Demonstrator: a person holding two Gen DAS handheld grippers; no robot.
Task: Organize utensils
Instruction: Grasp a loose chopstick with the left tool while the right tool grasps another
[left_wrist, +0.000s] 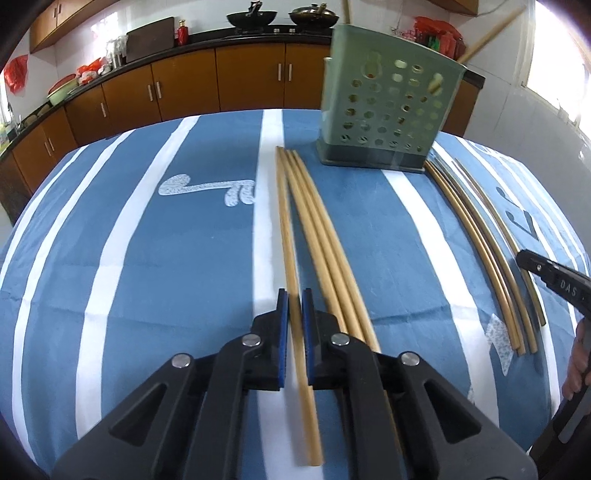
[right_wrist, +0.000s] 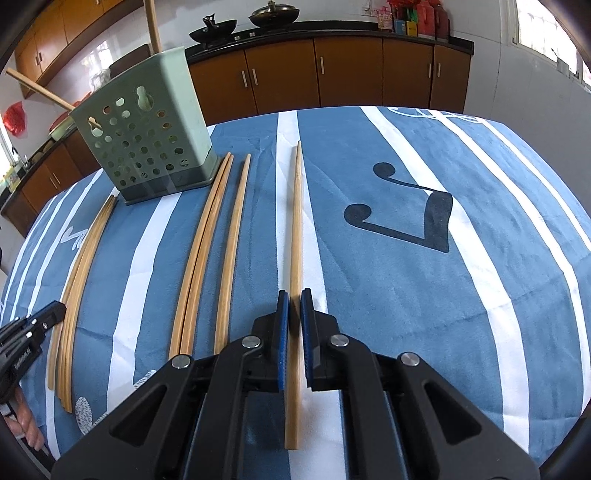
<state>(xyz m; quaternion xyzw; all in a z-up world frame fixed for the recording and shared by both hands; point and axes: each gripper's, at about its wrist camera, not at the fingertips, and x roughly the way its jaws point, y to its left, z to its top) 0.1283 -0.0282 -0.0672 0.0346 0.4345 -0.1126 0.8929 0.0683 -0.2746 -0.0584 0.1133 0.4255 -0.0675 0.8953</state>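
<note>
Through my left wrist camera, my left tongs (left_wrist: 294, 301) are pinched narrow on a single wooden chopstick (left_wrist: 286, 236), the leftmost of a bundle lying lengthwise on the bench, its blue-and-white striped cloth (left_wrist: 147, 258) spread beneath; three more chopsticks (left_wrist: 325, 236) lie just beside it on the right, fanning slightly apart towards me; the green perforated utensil holder (left_wrist: 388, 107) stands upright at the far end of the cloth, with chopstick ends sticking out of its top; a further set of chopsticks (left_wrist: 476, 236) lies to the right of the holder's base, and the tip of my right tongs (left_wrist: 532, 264) shows at the right edge near them. Through my right wrist camera, my right tongs (right_wrist: 294, 301) are closed tight on a lone chopstick (right_wrist: 296, 221) that lies along a white stripe, well apart from the others; three chopsticks (right_wrist: 210, 240) lie to its left, then the far bundle (right_wrist: 83, 258) beyond them; the holder (right_wrist: 147, 144) stands at upper left, tilted by the lens; my left tongs (right_wrist: 44, 317) peek in at the left edge.
</note>
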